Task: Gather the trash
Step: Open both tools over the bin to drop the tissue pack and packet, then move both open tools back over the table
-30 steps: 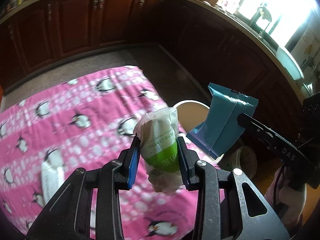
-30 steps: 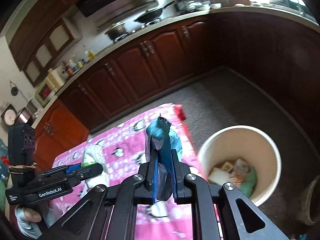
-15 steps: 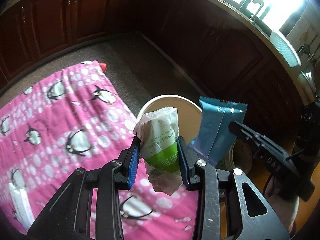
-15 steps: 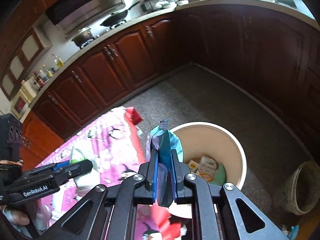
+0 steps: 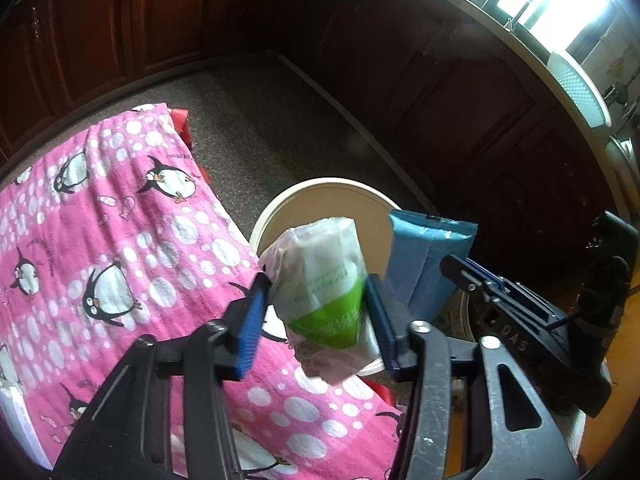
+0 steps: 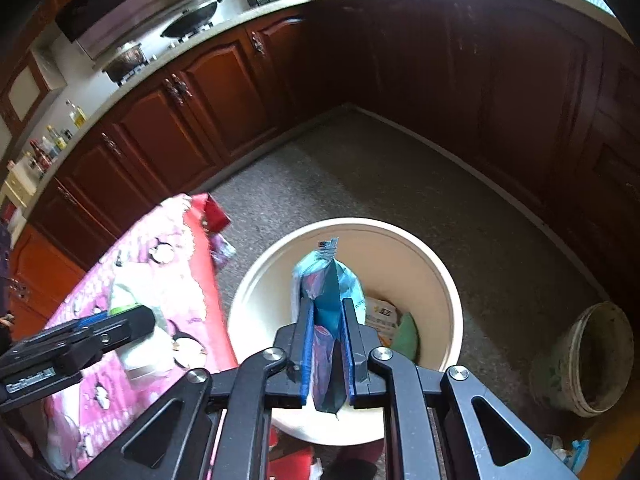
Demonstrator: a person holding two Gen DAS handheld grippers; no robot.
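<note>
- left gripper (image 5: 316, 312): jaws opening, the green-and-white packet (image 5: 326, 280) sits loose between the pads, gap showing on its left, mid-frame over the cream bin's (image 5: 320, 188) rim.
- right gripper (image 6: 326, 344): jaws opening too, blue wrapper (image 6: 328, 288) upright between them, over the bin's mouth, centre frame.
- pink penguin cloth (image 5: 120, 240) fills the left.

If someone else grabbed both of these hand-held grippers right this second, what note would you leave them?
Left hand-held gripper: jaws opening, the green-and-white packet between them with a gap showing at the left pad, hanging beside the bin's near rim, over the cloth's edge.
Right hand-held gripper: jaws opening, the blue wrapper between the pads, above the bin's opening.
Done: some trash already lies in the bin; both pieces carried to it.
Left: let both drop in, nudging the left one further over the bin first. Then go back for the white item at the cloth's near-left edge.
</note>
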